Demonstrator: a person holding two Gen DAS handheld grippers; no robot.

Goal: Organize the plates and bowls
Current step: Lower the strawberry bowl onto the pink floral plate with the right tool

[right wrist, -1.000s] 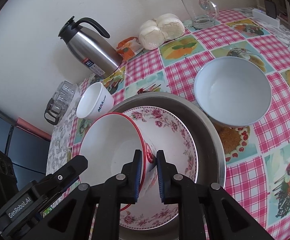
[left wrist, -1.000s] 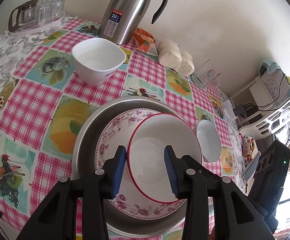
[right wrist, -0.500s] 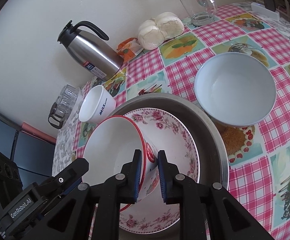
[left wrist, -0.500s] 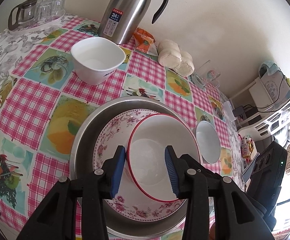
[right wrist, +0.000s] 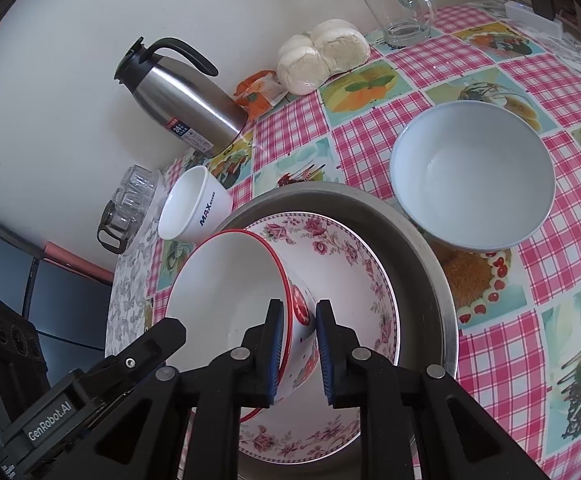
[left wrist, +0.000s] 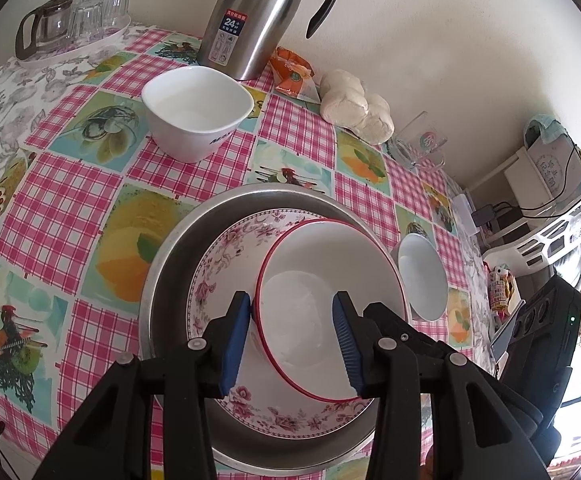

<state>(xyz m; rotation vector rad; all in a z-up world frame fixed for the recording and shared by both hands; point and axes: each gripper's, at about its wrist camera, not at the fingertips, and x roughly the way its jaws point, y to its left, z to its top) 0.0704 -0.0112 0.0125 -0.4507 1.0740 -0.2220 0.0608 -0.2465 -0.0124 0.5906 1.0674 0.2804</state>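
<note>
- Your right gripper (right wrist: 296,344) is closed narrow on the wall of the red-rimmed bowl (right wrist: 230,292): one pad is inside the rim and the other is outside, on the red pattern.
- Your left gripper (left wrist: 290,344) stands half wide around the near rim of the same bowl. Its jaws have just been opening; the left pad is at the outer wall and the right pad hangs inside the bowl, so I judge that it does not clamp.
- The red-rimmed bowl sits tilted inside the floral bowl (left wrist: 226,264), toward 3 o'clock in the left wrist view, and the floral bowl lies in the steel basin (left wrist: 170,256).
- Done, as it looks: three pieces are already nested in the middle of the bench (left wrist: 50,208), though the top one is not yet level.
- Left, as I judge: the pale blue bowl (right wrist: 470,184) stands alone at 1 o'clock of the basin in the right wrist view, close to its rim.
- The white square bowl (left wrist: 194,112) stands apart at 11 o'clock in the left wrist view, in front of the steel thermos jug (left wrist: 258,16).
- So about half of the stacking seems finished. You should first let the red-rimmed bowl settle flat, because a tilted bowl can slide when you release it.
- The glass mug (right wrist: 398,12), the steamed buns (right wrist: 322,56) and the glass tray set (left wrist: 70,20) at the far edge do not belong to the task.
</note>
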